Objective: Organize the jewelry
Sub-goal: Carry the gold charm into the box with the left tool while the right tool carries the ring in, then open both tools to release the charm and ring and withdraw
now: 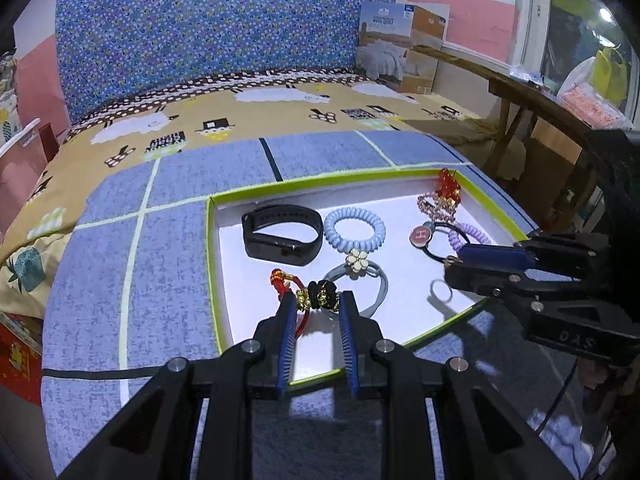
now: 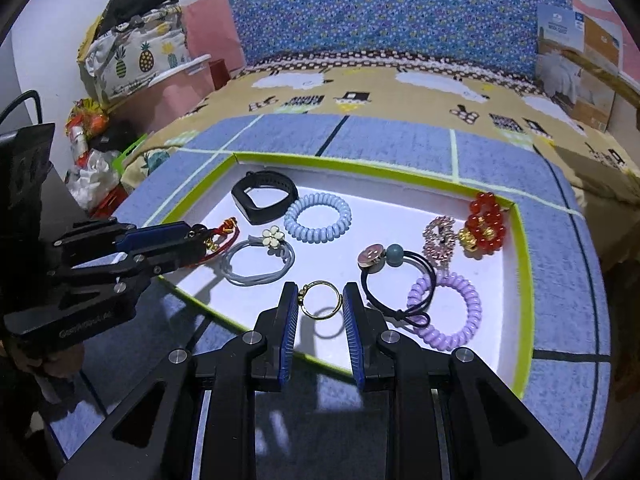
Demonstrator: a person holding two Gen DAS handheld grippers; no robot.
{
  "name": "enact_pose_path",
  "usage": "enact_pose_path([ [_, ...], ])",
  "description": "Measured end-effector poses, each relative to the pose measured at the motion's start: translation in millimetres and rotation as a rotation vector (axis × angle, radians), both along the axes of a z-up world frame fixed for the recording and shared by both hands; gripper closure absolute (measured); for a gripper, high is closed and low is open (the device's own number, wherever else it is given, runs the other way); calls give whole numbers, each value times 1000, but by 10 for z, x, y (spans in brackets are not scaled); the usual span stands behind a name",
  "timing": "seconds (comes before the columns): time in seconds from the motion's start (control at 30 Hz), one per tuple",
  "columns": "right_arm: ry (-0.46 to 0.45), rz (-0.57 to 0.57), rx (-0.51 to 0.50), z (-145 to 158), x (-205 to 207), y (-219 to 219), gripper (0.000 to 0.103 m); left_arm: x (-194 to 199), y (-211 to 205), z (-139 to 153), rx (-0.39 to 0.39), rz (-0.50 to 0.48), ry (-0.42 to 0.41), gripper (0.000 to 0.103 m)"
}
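Observation:
A white tray with a lime rim (image 1: 320, 184) (image 2: 360, 166) lies on a blue mat. My left gripper (image 1: 317, 300) (image 2: 196, 240) is shut on a red cord bracelet with black and gold beads (image 1: 320, 294) (image 2: 226, 229), held just above the tray's near left corner. My right gripper (image 2: 320, 296) (image 1: 450, 268) is shut on a thin gold ring (image 2: 320, 285) (image 1: 440, 292), which casts a shadow on the tray floor. In the tray lie a black fitness band (image 1: 276, 246) (image 2: 244, 204), a light blue spiral tie (image 1: 332, 228) (image 2: 296, 216) and a grey flower tie (image 1: 357, 258) (image 2: 274, 237).
Further right in the tray are a black tie with a pink button (image 2: 370, 258), a purple spiral tie (image 2: 460, 336), a pink chain bracelet (image 2: 438, 240) and a red bead bracelet (image 2: 484, 220). A quilt box (image 1: 400, 52) and a wooden bench (image 1: 520, 92) stand behind.

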State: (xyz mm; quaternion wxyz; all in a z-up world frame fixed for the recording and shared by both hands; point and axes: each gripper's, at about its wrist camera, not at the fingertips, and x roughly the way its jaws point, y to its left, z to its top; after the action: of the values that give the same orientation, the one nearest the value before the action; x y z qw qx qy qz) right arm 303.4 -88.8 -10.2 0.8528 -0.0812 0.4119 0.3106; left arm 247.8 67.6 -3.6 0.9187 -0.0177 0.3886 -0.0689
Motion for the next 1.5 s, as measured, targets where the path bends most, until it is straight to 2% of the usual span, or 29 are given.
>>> enact_pose_path([
  [0.23, 43, -12, -24, -120, 115, 16, 79, 64, -18, -83, -2, -20, 33, 81],
  [0.5, 47, -22, -29, -142, 166, 13, 79, 90, -3, -106, -9, -16, 42, 80],
  [0.57, 43, -25, -27, -139, 162, 14, 77, 91, 0, -109, -6, -14, 42, 80],
  [0.63, 42, -26, -20, -136, 157, 2, 68, 98, -4, -108, -2, -15, 42, 80],
  [0.8, 24, -22, -5, -90, 95, -18, 68, 78, -14, -88, 9, -11, 36, 80],
  [1.07, -28, -39, 26, 75, -147, -124, 68, -85, -3, 18, 1, 4, 2, 80],
  [1.5, -93, -95, 62, 283, -829, -424, 68, -730, -95, 201, -16, 54, -61, 74],
])
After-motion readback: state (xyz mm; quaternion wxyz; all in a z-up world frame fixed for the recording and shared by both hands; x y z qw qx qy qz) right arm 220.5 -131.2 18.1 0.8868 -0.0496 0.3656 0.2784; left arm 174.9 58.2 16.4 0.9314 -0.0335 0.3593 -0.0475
